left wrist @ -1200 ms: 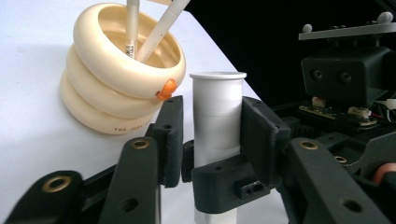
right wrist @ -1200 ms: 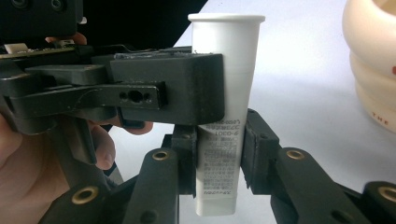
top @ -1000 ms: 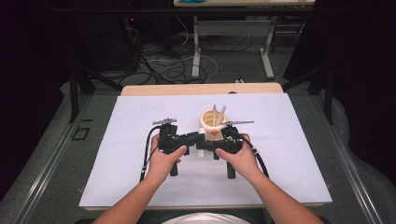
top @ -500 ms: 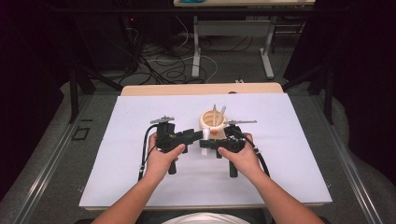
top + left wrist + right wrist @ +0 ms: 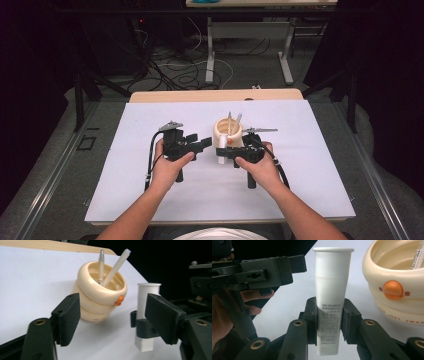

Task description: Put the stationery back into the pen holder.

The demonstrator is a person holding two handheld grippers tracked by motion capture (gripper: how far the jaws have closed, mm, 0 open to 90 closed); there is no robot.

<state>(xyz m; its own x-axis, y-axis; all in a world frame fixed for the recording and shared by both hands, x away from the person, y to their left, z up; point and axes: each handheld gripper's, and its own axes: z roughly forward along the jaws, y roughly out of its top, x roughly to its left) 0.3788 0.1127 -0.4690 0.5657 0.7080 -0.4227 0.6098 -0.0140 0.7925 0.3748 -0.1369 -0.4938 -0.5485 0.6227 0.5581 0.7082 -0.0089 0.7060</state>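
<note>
- A white tube (image 5: pixel 332 305) is clamped upright between the closed jaws of the right gripper (image 5: pixel 329 322), cap end up, just beside the cream holder (image 5: pixel 397 277) on the white-covered bench (image 5: pixel 150 200).
- The left gripper (image 5: pixel 112 317) is held with its jaws spread wide and nothing between them; the tube (image 5: pixel 147 312) is seen past its jaws.
- Two pens (image 5: pixel 110 267), as far as can be judged, are propped inside the holder (image 5: pixel 100 295).
</note>
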